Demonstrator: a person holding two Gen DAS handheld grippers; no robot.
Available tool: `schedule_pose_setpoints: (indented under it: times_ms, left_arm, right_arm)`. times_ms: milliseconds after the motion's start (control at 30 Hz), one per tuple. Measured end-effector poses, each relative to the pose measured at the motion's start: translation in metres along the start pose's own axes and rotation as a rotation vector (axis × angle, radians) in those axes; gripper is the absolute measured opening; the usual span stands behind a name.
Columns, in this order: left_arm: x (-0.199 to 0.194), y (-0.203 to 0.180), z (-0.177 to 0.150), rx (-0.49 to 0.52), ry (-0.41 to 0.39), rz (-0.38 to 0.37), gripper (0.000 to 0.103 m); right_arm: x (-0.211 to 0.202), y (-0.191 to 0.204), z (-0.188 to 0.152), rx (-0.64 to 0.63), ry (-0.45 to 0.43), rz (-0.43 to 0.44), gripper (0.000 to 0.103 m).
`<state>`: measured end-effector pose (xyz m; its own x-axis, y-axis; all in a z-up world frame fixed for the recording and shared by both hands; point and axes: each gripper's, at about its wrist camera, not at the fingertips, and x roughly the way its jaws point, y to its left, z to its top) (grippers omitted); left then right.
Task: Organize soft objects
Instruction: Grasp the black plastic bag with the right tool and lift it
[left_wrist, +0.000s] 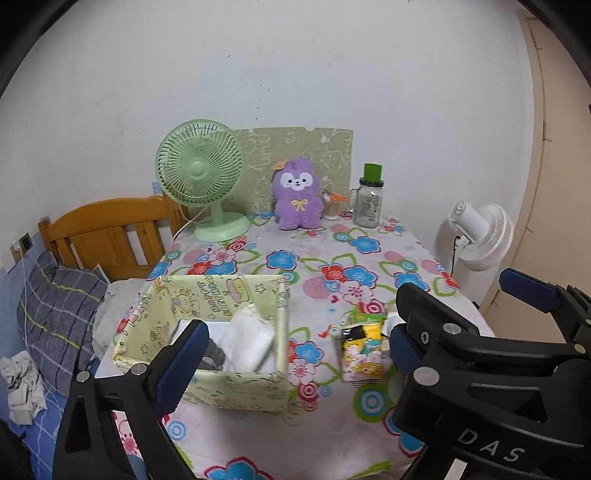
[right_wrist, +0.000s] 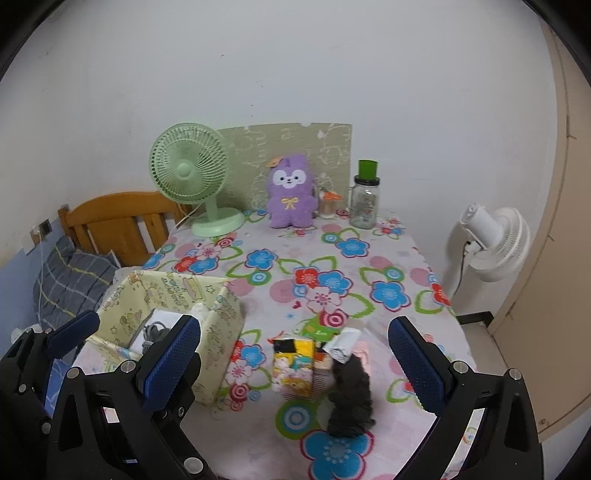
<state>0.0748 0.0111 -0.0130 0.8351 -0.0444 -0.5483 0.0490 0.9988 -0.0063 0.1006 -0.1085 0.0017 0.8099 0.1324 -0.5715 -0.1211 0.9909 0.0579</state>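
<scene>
A table under a flowered cloth carries everything. Along its far edge stand a green fan, a purple plush and a glass jar. A pale fabric box sits at the near left edge, with a printed packet and a dark fuzzy bundle near the front edge.

The letters "DAS" stand in white on the right gripper body, low at the right of the left wrist view. Printed lettering runs along the inner wall of the box ahead of the left gripper, too distorted to read.
</scene>
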Motion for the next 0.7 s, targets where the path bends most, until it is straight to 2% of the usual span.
schedule_pose_setpoints:
  times_ms: [367,700]
  left_arm:
    - [-0.012,-0.027,0.000,0.012,-0.014,-0.029,0.103]
    - [-0.007,-0.050,-0.004,0.015,-0.015,-0.026,0.103]
  right_arm:
    - [-0.023,-0.031,-0.005,0.014,-0.033,-0.048,0.103]
    - [-0.028,-0.059,-0.012,0.046,-0.035,-0.054,0.103]
